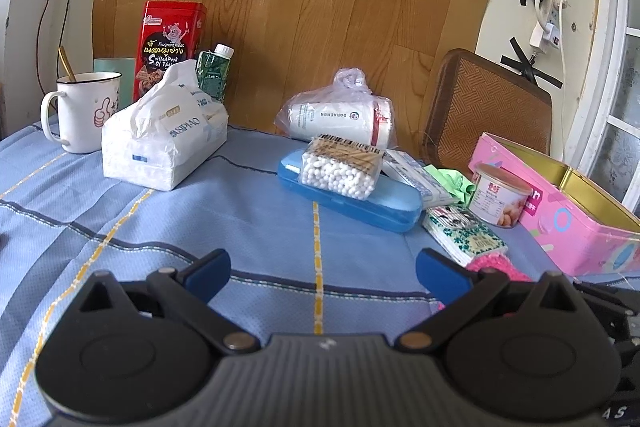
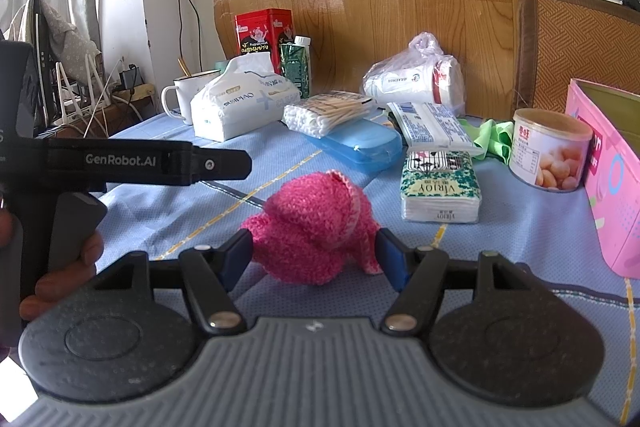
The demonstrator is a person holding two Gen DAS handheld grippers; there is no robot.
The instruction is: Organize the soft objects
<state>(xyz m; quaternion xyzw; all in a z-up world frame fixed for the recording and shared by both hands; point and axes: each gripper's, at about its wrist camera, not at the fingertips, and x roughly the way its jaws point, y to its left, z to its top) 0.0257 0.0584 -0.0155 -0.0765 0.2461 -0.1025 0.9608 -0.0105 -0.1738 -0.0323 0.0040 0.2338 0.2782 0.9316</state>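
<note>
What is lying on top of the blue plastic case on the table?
A clear packet of cotton swabs lies on top of the long blue plastic case, covering its back end. The case is closed, so what is inside it cannot be seen.

Left gripper (image 1: pixel 322 267) agape above blue tablecloth (image 1: pixel 240 211)
</note>
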